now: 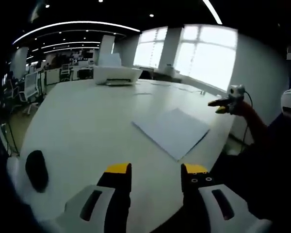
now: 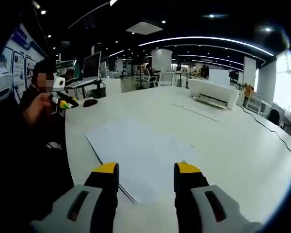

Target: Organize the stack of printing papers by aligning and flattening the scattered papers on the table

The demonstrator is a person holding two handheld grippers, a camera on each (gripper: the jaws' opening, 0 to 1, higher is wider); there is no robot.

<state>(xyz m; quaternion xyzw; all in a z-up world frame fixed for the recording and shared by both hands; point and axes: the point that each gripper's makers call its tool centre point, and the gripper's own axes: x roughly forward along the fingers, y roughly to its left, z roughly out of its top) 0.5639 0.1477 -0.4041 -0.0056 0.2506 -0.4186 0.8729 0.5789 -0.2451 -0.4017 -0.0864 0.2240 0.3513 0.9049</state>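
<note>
White printing papers [image 1: 172, 131] lie near the worktop [image 1: 77, 121] edge: light, floppy, slippery; nudge their edges. Both hand-held grippers, left [image 1: 155, 170] and right [image 2: 145, 170], gape empty.

a large white table [image 1: 87, 121] carries a flat stack of white papers [image 1: 172, 131] near its edge, a white printer [image 1: 117, 74] at the far end, loose sheets [image 2: 196, 110] beside the printer, and a black mouse [image 1: 37, 170].
</note>
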